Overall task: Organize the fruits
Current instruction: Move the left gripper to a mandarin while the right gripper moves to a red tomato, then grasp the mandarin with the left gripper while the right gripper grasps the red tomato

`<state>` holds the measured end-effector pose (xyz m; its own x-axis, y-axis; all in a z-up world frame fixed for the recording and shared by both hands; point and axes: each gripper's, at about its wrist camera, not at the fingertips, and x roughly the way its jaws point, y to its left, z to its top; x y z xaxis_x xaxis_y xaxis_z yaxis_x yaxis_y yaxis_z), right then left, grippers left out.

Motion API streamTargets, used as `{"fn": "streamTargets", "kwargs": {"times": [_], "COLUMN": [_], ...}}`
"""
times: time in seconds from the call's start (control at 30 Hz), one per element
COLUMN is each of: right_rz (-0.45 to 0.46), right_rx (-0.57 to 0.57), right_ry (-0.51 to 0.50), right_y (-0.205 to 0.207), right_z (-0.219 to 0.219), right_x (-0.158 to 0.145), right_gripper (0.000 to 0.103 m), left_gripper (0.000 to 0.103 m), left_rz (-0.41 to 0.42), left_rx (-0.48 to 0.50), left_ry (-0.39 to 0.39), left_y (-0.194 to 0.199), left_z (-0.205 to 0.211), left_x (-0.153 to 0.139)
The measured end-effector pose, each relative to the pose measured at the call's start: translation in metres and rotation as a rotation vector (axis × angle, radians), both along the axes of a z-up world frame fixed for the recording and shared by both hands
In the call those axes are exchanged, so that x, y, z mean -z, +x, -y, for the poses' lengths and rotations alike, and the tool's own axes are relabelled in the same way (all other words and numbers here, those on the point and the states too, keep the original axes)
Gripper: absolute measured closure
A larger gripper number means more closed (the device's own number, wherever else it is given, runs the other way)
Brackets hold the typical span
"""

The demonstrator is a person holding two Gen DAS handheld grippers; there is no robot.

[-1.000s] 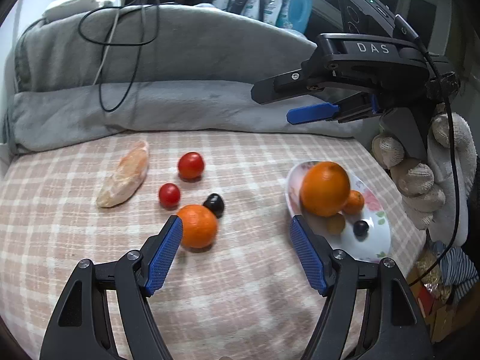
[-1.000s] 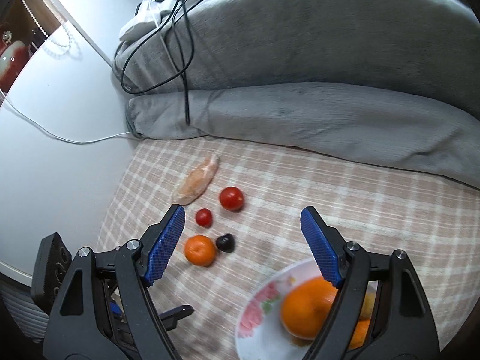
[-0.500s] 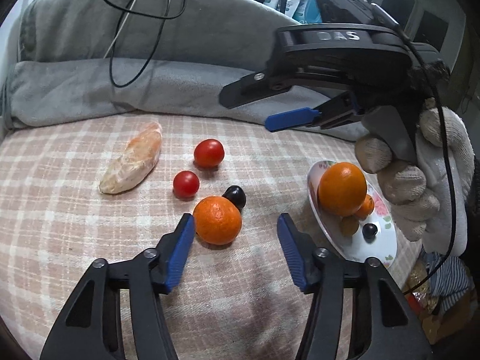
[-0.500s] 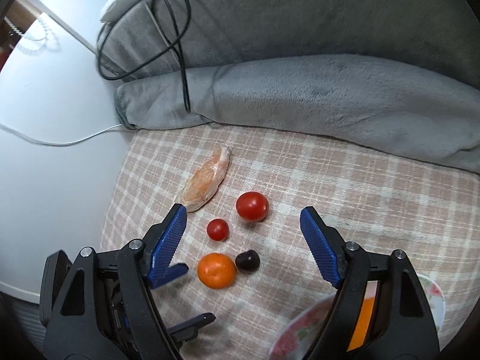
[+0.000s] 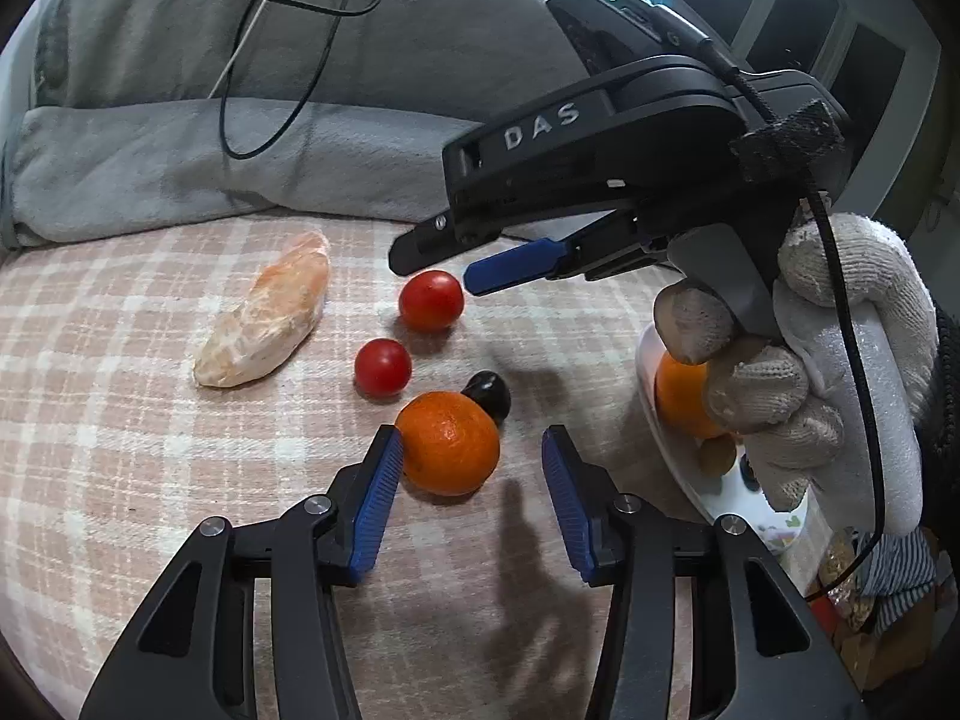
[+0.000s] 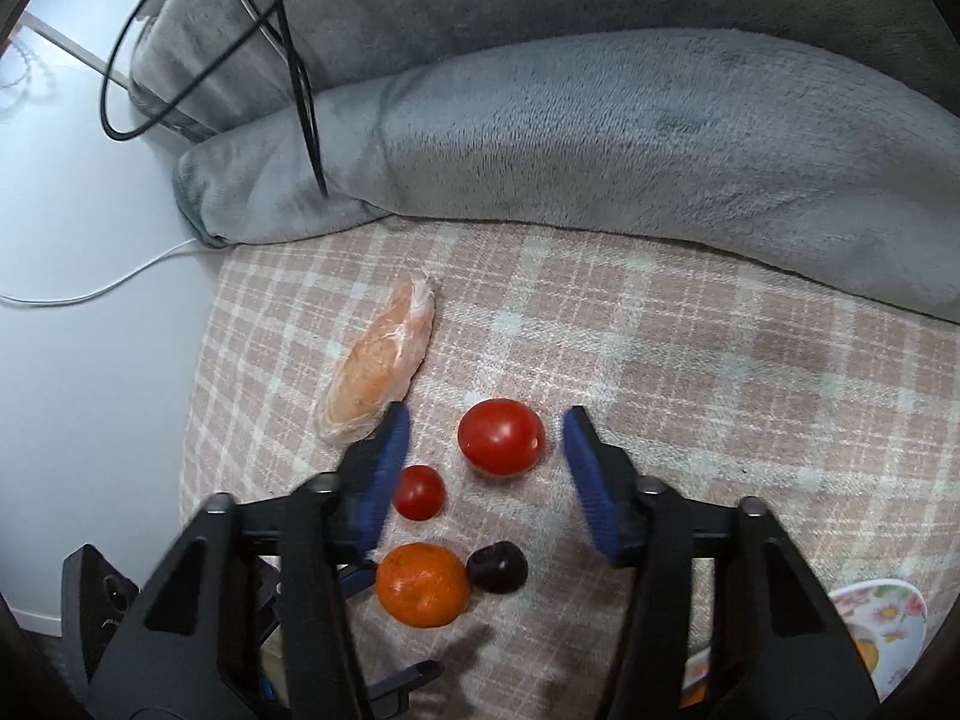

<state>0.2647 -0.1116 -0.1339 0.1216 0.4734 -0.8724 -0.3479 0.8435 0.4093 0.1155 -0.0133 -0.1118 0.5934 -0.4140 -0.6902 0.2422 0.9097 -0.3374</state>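
On the pink checked bedcover [image 5: 120, 480], the left gripper [image 5: 468, 495] had just been narrowing its blue pads around a small orange [image 5: 449, 443]; the left pad lay against or just beside the fruit's side, while the right pad stood clear of it, so the jaws were part spread and not yet pinching. A dark grape [image 5: 491, 393] touched the orange's far side. Beyond these lay a small cherry tomato [image 5: 383, 367], a larger tomato [image 5: 431, 300], and a peeled citrus segment [image 5: 270, 321] off to the left. The right gripper [image 6: 486, 468], held in a gloved hand [image 5: 798, 384], had also just been closing its jaws; in its own view the larger tomato sat between the pads with a gap on each side, so nothing was gripped. The small tomato lay just beside its left pad, nearer the camera. At the right edge of the bedcover a flowered plate [image 5: 738, 498] held a large orange [image 5: 681, 399] and some smaller fruits, mostly hidden by the glove. A grey blanket [image 6: 600, 138] lay folded along the far side, with a black cable [image 6: 288, 48] draped over it.
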Motion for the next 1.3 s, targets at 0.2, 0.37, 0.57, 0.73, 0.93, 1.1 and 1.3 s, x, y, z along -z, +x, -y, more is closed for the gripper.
{"fn": "streamTargets", "kwargs": {"times": [0.2, 0.37, 0.57, 0.73, 0.93, 1.1, 1.3], "right_rz": [0.0, -0.007, -0.001, 0.011, 0.021, 0.05, 0.094], "right_rx": [-0.002, -0.005, -0.015, -0.023, -0.024, -0.022, -0.017], "right_ry": [-0.038, -0.05, -0.05, -0.061, -0.051, -0.028, 0.005], "right_y": [0.002, 0.004, 0.004, 0.001, -0.004, -0.011, -0.027], "right_z": [-0.005, -0.004, -0.007, -0.01, -0.005, 0.007, 0.026], "right_x": [0.008, 0.013, 0.014, 0.013, 0.007, -0.009, -0.034], "right_gripper": [0.054, 0.058, 0.067, 0.068, 0.068, 0.068, 0.068], "left_gripper": [0.056, 0.062, 0.066, 0.067, 0.067, 0.067, 0.067], "left_rz": [-0.018, -0.026, -0.025, -0.02, -0.009, 0.009, 0.032], "left_rx": [-0.009, 0.01, 0.006, 0.005, 0.002, -0.001, 0.003], "left_ry": [0.012, 0.031, 0.039, 0.045, 0.043, 0.037, 0.03], "left_y": [0.004, 0.005, 0.008, 0.009, 0.005, -0.002, -0.011], "left_z": [-0.002, 0.003, 0.007, 0.008, 0.006, 0.005, 0.01], "left_x": [0.007, 0.012, 0.013, 0.014, 0.009, 0.001, -0.01]}}
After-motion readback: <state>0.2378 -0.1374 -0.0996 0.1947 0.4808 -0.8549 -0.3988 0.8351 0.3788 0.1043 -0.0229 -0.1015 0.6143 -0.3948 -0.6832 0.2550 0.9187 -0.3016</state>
